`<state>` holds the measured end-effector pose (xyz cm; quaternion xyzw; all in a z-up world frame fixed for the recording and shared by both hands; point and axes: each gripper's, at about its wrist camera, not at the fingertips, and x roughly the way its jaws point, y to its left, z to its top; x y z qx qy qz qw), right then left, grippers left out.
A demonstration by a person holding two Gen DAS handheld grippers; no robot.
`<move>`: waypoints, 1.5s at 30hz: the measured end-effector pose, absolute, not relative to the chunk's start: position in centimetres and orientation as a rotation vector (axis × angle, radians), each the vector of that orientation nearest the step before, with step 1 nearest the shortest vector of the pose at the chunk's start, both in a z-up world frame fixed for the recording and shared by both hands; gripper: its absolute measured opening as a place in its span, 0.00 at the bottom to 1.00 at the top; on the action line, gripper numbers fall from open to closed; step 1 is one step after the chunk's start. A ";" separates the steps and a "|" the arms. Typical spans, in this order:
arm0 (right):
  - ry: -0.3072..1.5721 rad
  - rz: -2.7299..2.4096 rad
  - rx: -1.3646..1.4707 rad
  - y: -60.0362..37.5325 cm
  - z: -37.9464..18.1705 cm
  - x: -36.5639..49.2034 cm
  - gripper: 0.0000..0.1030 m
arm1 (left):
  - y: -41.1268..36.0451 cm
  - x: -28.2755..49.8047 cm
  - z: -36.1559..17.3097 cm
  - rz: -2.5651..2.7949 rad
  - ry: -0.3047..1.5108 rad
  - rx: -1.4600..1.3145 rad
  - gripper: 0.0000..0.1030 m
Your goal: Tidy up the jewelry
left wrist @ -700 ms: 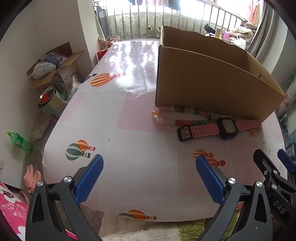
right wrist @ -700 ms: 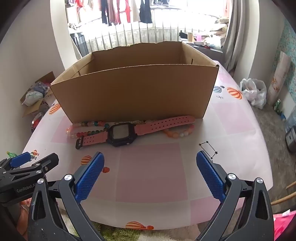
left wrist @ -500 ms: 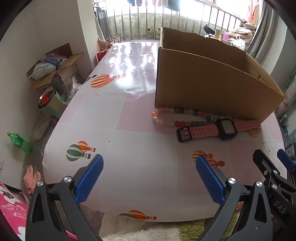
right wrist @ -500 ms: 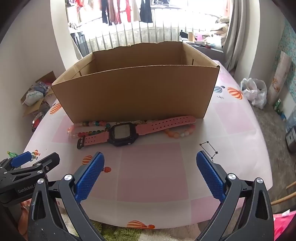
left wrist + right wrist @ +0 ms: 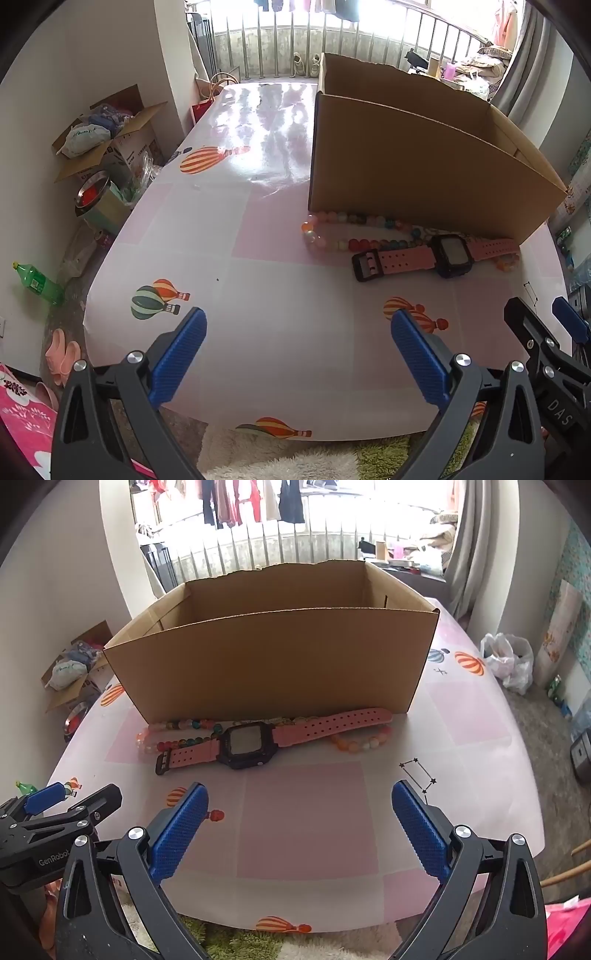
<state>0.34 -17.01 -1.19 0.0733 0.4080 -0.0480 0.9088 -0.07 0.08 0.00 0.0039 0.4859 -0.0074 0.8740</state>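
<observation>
Little is changed since the earlier frames: the box and the jewelry are seen slightly lower and nearer in both views, so both tools appear to have been eased a little toward them, while nothing on the desk has been shifted.

Both tools are held wide apart with nothing between their blue pads. The left tool (image 5: 297, 354) is seen at the bottom of the left wrist view, above the near edge of the desk (image 5: 288, 354), which is covered by a pink and white cloth printed with hot-air balloons. The right tool (image 5: 299, 829) is seen at the bottom of the right wrist view in the same stance; part of the left tool is also caught at that view's lower left.

An open cardboard box (image 5: 273, 664) is stood on the desk in the middle of the right wrist view and at the upper right of the left wrist view. Its inside is hidden from both cameras. Just in front of its near wall the jewelry is laid out: a pink watch (image 5: 245, 742) with a dark case lies face up, a multicoloured bead string (image 5: 177, 736) is stretched to the left of it along the box wall, and an orange bead bracelet (image 5: 360, 742) is seen to the right, partly under the strap. Whether the beads touch the box wall cannot be told with certainty.

A green bottle (image 5: 37, 282) is stood on the floor at the left.
</observation>
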 end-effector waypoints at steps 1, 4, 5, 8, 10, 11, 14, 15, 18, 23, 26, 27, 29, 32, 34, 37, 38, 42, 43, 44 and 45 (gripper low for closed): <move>0.842 -0.099 0.151 -17.0 -1.2 0.3 0.92 | 0.1 -0.1 0.0 -0.015 1.015 0.008 0.96; 0.841 -0.097 0.151 -17.0 -1.2 0.3 0.92 | 0.1 0.0 0.0 -0.017 1.014 0.009 0.96; 0.841 -0.097 0.150 -17.0 -1.2 0.3 0.92 | 0.1 0.0 0.0 -0.017 1.014 0.008 0.96; 0.842 -0.098 0.150 -16.9 -1.2 0.3 0.92 | 0.1 0.0 0.0 -0.017 1.015 0.008 0.96; 0.843 -0.098 0.149 -16.9 -1.2 0.3 0.92 | 0.1 0.0 0.0 -0.017 1.014 0.008 0.96; 0.842 -0.098 0.149 -16.9 -1.2 0.3 0.92 | 0.1 0.0 0.0 -0.017 1.014 0.009 0.96; 0.842 -0.097 0.146 -16.8 -1.2 0.3 0.92 | 0.1 -0.1 0.1 -0.017 1.014 0.007 0.96; 0.842 -0.097 0.146 -16.7 -1.2 0.3 0.92 | 0.1 -0.1 0.1 -0.017 1.013 0.008 0.96; 0.842 -0.097 0.146 -16.7 -1.2 0.2 0.92 | 0.1 -0.1 0.1 -0.017 1.013 0.008 0.96; 0.843 -0.104 0.149 -16.6 -1.3 0.2 0.92 | 0.1 -0.1 0.1 -0.017 1.015 0.008 0.96; 0.844 -0.103 0.147 -16.6 -1.2 0.3 0.92 | 0.1 -0.1 0.1 -0.017 1.016 0.008 0.96; 0.844 -0.103 0.148 -16.6 -1.2 0.3 0.92 | 0.1 -0.1 0.1 -0.017 1.015 0.008 0.96; 0.845 -0.103 0.148 -16.6 -1.2 0.4 0.92 | 0.1 -0.2 0.1 -0.016 1.016 0.009 0.96; 0.844 -0.103 0.149 -16.7 -1.2 0.3 0.92 | 0.2 -0.2 -0.1 -0.015 1.017 0.009 0.96; 0.845 -0.103 0.149 -16.7 -1.2 0.3 0.92 | 0.2 -0.2 -0.1 -0.015 1.017 0.009 0.96; 0.845 -0.103 0.153 -16.8 -1.1 0.2 0.92 | 0.2 -0.2 -0.2 -0.013 1.016 0.009 0.96; 0.846 -0.102 0.153 -16.9 -1.1 0.2 0.92 | 0.2 -0.2 -0.2 -0.014 1.016 0.009 0.96; 0.846 -0.102 0.154 -16.9 -1.1 0.1 0.92 | 0.3 -0.3 -0.2 -0.012 1.018 0.010 0.96; 0.846 -0.102 0.155 -16.9 -1.1 0.2 0.92 | 0.4 -0.3 -0.2 -0.012 1.019 0.010 0.96; 0.846 -0.102 0.155 -16.9 -1.2 0.2 0.92 | 0.3 -0.3 -0.3 -0.011 1.019 0.011 0.96; 0.846 -0.102 0.154 -16.9 -1.2 0.2 0.92 | 0.3 -0.3 -0.3 -0.011 1.019 0.012 0.96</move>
